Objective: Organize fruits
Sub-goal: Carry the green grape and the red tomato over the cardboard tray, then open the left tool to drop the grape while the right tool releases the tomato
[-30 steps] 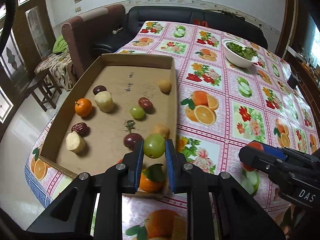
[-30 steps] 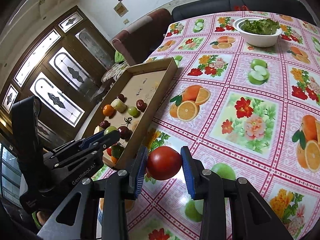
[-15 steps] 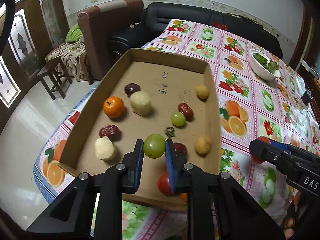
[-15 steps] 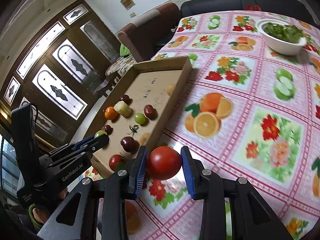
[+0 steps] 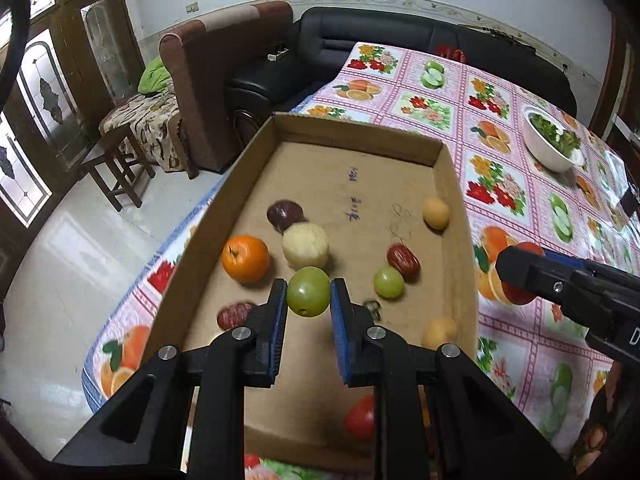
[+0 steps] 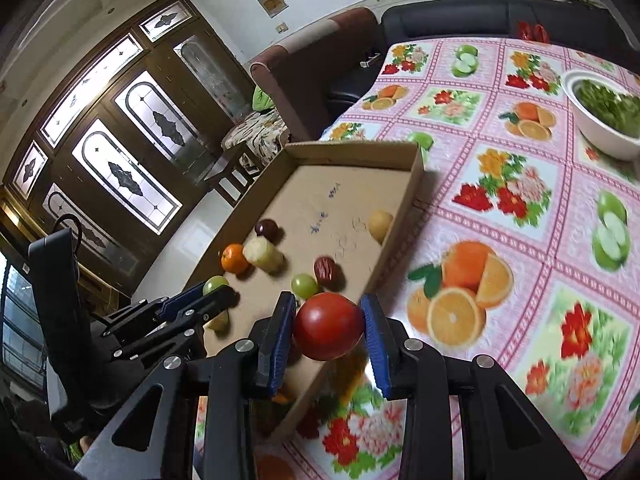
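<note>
My left gripper (image 5: 308, 300) is shut on a green fruit (image 5: 308, 291) and holds it above the near middle of the cardboard tray (image 5: 456, 200). In the tray lie an orange (image 5: 245, 258), a pale peeled fruit (image 5: 305, 245), a small green fruit (image 5: 388, 282), dark red dates (image 5: 403, 258) and yellow fruits (image 5: 436, 213). My right gripper (image 6: 329, 328) is shut on a red tomato (image 6: 329, 326), held above the tray's near right wall (image 6: 396, 236). It shows at the right of the left wrist view (image 5: 520, 276).
A white bowl of greens (image 5: 548, 142) stands far right on the fruit-print tablecloth (image 6: 520, 208). A black sofa (image 5: 384, 36), a brown armchair (image 5: 216, 52) and a stool (image 5: 116, 160) stand beyond the table's far and left edges.
Both grippers have moved forward and up over the tray with their fruits still held. The tray now fills more of both views.
</note>
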